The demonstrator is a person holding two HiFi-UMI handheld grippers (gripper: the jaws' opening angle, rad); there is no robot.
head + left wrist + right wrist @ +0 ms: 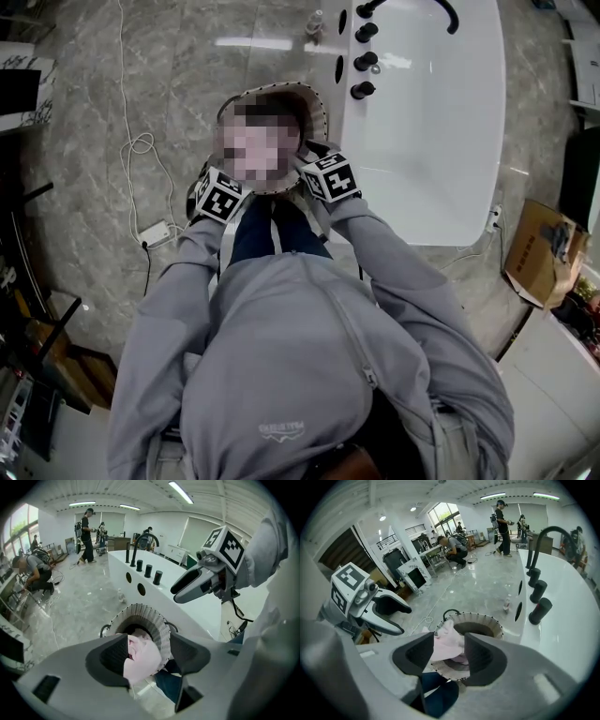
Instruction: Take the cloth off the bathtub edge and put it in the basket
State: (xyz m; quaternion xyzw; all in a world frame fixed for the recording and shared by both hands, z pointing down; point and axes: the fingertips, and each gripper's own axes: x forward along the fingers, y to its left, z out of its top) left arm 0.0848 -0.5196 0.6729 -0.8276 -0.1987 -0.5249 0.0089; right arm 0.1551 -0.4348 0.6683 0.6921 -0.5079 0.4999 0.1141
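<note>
Grey sweatshirt [281, 375], our own, fills the lower head view, with both sleeves reaching toward 12 o'clock.
- We enter the left gripper [147, 657] as released. Its jaws stand apart, and the pink cloth [140, 660] lies against one pad and clear of the other.
- We enter the right gripper [449, 654] as clenched on that same cloth [446, 644], which fills the gap between its pads.
- We place the cloth directly over the open mouth of the basket [314, 105].
- The basket is round and ribbed and stands on the marble floor [178, 84] at 12 o'clock.
- Just beside the basket, at 1 o'clock, is the white bathtub [441, 141], with black tap knobs [364, 62] along its edge.
- A cardboard box [539, 251] sits at 3 o'clock.
- A white cable [136, 145] lies at 10 o'clock.
</note>
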